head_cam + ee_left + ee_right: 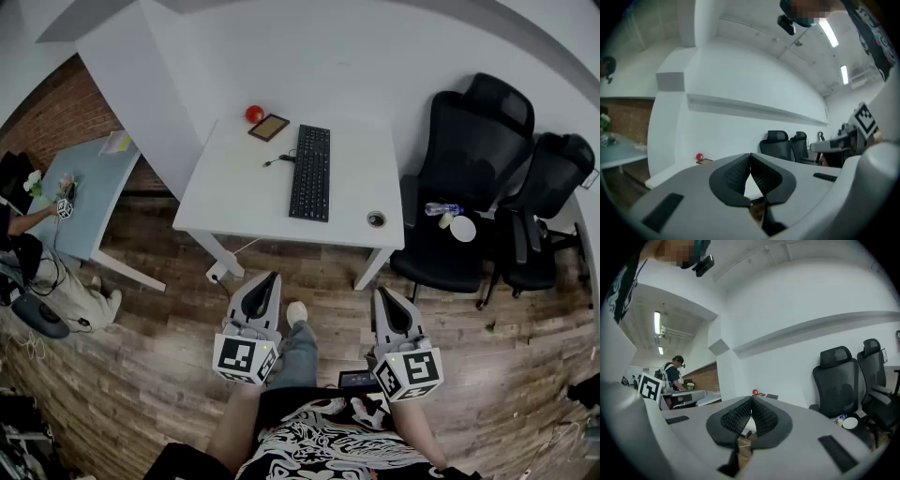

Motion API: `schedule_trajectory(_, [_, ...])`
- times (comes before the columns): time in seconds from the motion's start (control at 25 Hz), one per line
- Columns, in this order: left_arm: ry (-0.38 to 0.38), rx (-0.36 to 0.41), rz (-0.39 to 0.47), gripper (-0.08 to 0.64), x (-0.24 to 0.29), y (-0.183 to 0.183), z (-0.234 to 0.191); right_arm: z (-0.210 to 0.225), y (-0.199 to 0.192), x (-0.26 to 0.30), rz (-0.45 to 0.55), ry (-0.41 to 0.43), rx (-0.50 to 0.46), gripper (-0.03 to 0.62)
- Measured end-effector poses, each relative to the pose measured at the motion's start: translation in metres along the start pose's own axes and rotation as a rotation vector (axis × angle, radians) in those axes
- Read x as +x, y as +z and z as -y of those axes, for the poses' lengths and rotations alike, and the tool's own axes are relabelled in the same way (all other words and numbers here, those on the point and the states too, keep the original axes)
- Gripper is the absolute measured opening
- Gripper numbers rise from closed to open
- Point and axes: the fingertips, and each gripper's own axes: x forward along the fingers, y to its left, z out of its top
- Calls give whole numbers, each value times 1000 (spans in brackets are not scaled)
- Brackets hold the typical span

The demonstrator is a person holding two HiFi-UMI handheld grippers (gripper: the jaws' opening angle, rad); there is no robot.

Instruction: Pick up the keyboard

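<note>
Left gripper (271,278) | right gripper (385,294) | jaws pressed together, empty | keyboard (311,172) on desk (242,183), well ahead

White wall (375,47), wood plank floor (141,356), white desk (244,187), two black office chairs (469,169) — brick wall (42,108) at left

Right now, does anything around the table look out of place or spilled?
Nothing looks spilled or damaged. The keyboard lies flat on the white table. Only oddity: a plastic bottle lying on its side on the seat of a black chair.
</note>
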Motion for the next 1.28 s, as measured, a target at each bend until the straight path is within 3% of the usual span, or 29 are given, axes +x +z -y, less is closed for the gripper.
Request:
schedule_trajectory(0.24, [68,14,-42,18,-98,5,33,-49,-2,-79,27,-10,-21,29])
schedule_trajectory(0.44, [81,6,-26,18,-128,14,44,-65,4,-99,31,17,-31,29])
schedule_trajectory(0.64, [47,34,16,18,-132,23,55,-64,1,-108,31,20,-34,29])
schedule_trajectory(0.72, [57,56,15,18,-133,23,53,-61,-2,-109,33,2,-27,29])
schedule_trajectory(0.92, [99,24,-25,18,-127,13,31,-54,-2,-94,36,-17,0,29])
schedule_trajectory(1.28, [93,15,-25,18,-58,1,-4,-27,-6,-36,10,-26,-8,29])
